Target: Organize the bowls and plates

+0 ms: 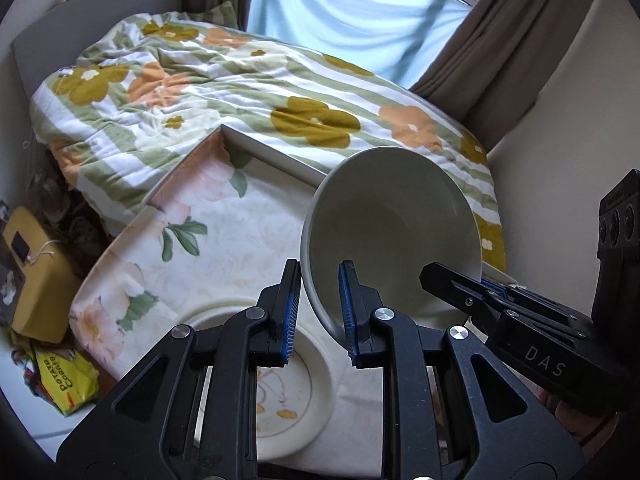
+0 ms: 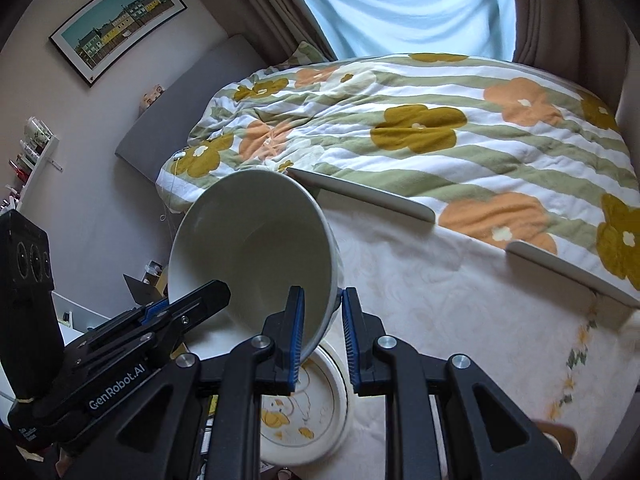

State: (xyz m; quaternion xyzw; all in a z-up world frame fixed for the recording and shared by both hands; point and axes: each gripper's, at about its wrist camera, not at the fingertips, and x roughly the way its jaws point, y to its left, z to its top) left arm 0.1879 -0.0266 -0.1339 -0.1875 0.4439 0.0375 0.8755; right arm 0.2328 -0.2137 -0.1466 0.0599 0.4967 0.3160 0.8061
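Above the floral-patterned plate (image 1: 296, 384) on the cloth-covered worktop (image 1: 224, 236), a white bowl (image 1: 392, 232) hangs tilted, its rim pinched on opposite sides by the left hand-held gripper (image 1: 320, 312) and right hand-held gripper (image 2: 322, 340), likely sharing the weight for stacking.

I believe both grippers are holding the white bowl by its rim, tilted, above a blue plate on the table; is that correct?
Not quite: the plate is cream with yellow and orange motifs, not blue, as the right wrist view shows. The rest stands: the left gripper and right gripper both hold the tilted white bowl by its rim above it.
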